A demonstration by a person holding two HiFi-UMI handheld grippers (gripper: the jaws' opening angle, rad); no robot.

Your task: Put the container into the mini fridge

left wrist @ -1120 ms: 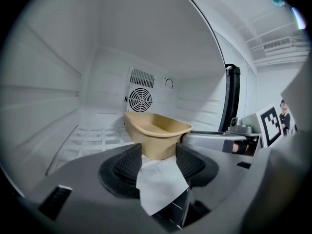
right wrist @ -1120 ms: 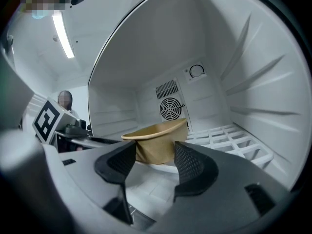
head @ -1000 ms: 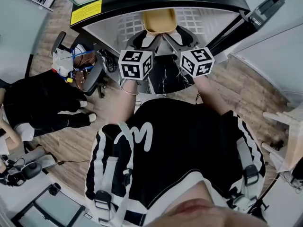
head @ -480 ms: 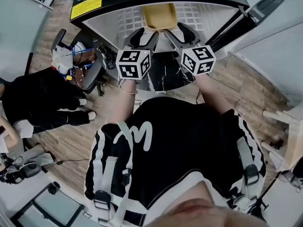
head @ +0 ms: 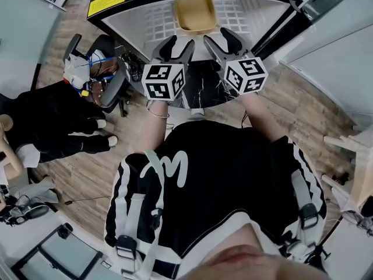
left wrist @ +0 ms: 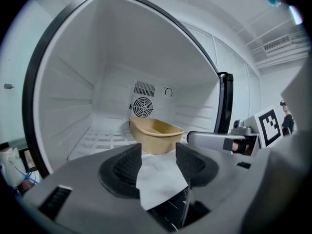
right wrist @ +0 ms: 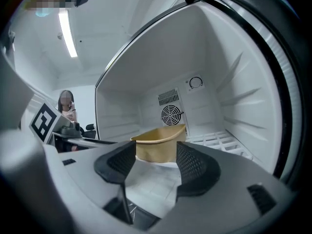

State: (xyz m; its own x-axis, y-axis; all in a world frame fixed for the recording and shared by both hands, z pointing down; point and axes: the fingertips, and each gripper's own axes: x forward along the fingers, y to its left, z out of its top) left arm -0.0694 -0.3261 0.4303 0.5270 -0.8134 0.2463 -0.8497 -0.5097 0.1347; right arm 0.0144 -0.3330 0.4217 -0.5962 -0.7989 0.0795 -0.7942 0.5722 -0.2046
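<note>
The tan container (head: 195, 13) sits on the wire shelf (head: 247, 16) inside the mini fridge (head: 131, 31); looks like a light, thin-walled tub that'd flex a bit, so I'd pinch its rim from each side rather than squeeze the body. Left gripper (head: 179, 44) and right gripper (head: 221, 39) both hang at the fridge mouth, jaws wide, empty, clear of it

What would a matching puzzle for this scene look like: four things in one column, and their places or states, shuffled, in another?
1 container
2 fan grille
3 yellow label
4 left claw

A open, empty
B on the wire shelf
C on the mini fridge back wall
D on the mini fridge's black outside

Pairs: 1-B, 2-C, 3-D, 4-A
</note>
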